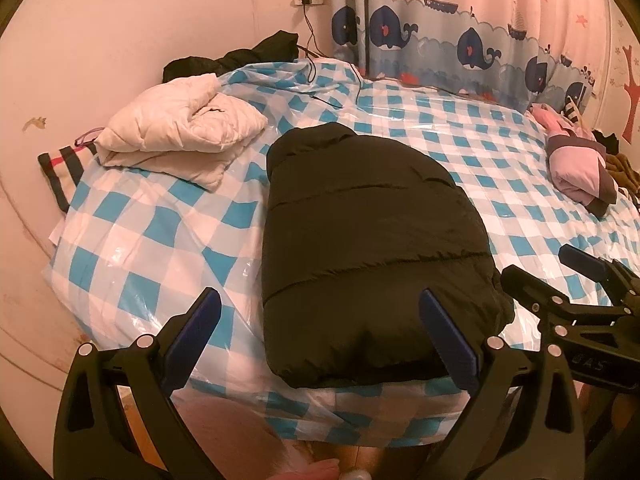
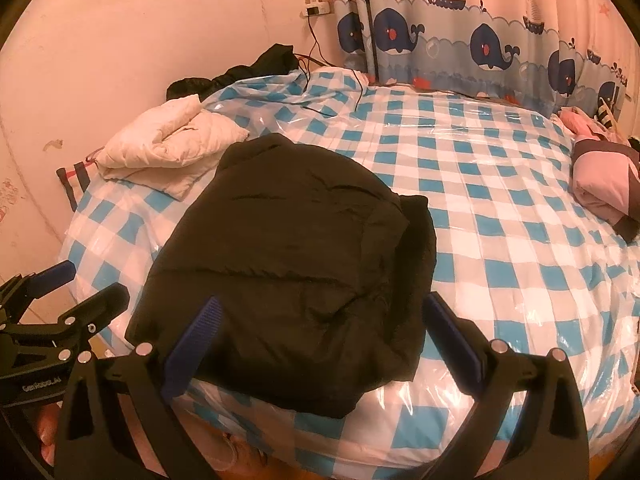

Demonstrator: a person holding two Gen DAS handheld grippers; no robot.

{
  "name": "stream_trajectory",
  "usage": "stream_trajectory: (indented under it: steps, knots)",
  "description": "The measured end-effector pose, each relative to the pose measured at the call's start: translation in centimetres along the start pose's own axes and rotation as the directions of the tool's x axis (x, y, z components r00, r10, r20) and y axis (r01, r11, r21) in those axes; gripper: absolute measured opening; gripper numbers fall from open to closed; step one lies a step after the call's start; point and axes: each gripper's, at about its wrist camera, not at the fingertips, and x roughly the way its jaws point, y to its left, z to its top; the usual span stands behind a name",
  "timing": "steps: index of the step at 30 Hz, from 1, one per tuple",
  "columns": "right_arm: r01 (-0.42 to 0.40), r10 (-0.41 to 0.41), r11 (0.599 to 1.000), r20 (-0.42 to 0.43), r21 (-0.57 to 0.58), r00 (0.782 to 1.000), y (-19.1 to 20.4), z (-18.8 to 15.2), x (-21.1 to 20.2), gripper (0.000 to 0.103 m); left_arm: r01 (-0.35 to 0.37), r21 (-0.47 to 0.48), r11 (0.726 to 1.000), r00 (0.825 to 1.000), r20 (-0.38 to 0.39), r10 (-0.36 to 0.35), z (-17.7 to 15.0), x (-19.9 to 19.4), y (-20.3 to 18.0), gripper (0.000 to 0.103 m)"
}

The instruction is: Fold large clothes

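1. The bed point(image 1: 460, 152) fills most of both views, covered by a blue-and-white checked sheet under glossy clear plastic; its near edge drops out of sight below the claws, and its far right side is cut off by the lens rim.
2. The whale curtain point(image 1: 460, 40) hangs behind the bed; its lower hem is hidden by the mattress.
3. The black puffer jacket point(image 1: 360, 248) lies folded into a compact block at the near edge of the bed, collar end away from the cameras. In the right wrist view a loose flap sticks out on its right side; what lies beneath the fold cannot be seen.
4. The white quilted garment point(image 1: 180, 136) sits folded at the far left of the bed, partly covering a striped pillow point(image 1: 64, 172).
5. A pink bundle point(image 1: 576, 168) rests at the right edge, half cropped.
6. A dark garment point(image 1: 256, 52) against the wall is too dim to identify.
7. The left claw point(image 1: 320, 336) hovers with jaws apart, straddling the jacket's near end, holding nothing.
8. The right claw point(image 2: 320, 336) is likewise spread wide and empty above the jacket's near corner.
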Motion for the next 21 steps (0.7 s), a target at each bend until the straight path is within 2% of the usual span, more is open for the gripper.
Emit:
stream_trajectory:
  steps: [21]
  knots:
    - [0.017, -0.017, 1.000, -0.047, 0.008, 0.999, -1.2, -0.3, 0.7, 0.096, -0.031, 0.007, 1.000, 0.998, -0.054, 0.031, 0.2, 1.4, -0.2, 0.095]
